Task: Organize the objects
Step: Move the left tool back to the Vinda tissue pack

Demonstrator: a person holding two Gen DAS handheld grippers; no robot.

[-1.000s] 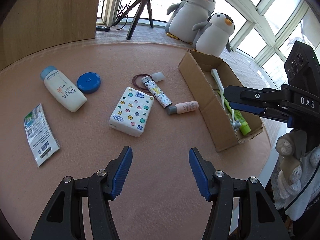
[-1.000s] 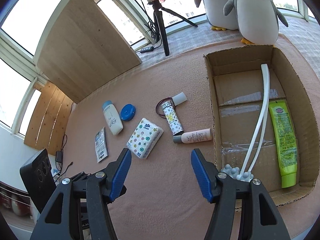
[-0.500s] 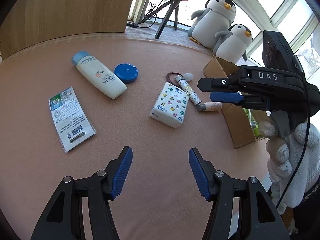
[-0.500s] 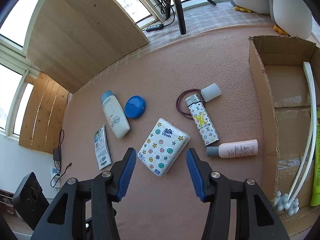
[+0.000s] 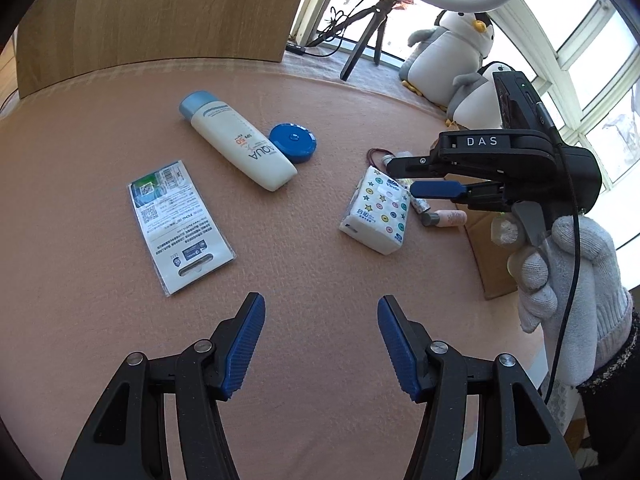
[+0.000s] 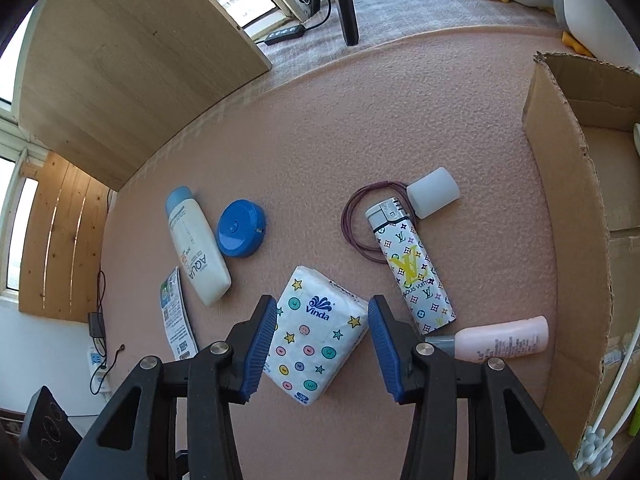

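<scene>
The right gripper (image 6: 322,344) hangs with its blue fingers (image 6: 260,344) spread wide on either side of the Vinda tissue pack (image 6: 316,340), which lies flat on the pink surface (image 6: 360,120); whether the pads touch the pack cannot be told. The left gripper (image 5: 320,344) hovers over bare surface near the front edge, its fingers (image 5: 244,344) wide apart and holding nothing. A gloved hand (image 5: 568,272) grips the right tool. Right of the pack lie a patterned lighter (image 6: 412,268), a thin cord loop (image 6: 356,220), a white cap (image 6: 432,192) and a pink bottle (image 6: 500,338), the bottle just beside the cardboard box (image 6: 568,216) at the right edge. Left of the pack are a blue tape measure (image 6: 240,228), an AQUA sunscreen bottle (image 6: 196,244) and a flat printed packet (image 5: 178,224).
</scene>
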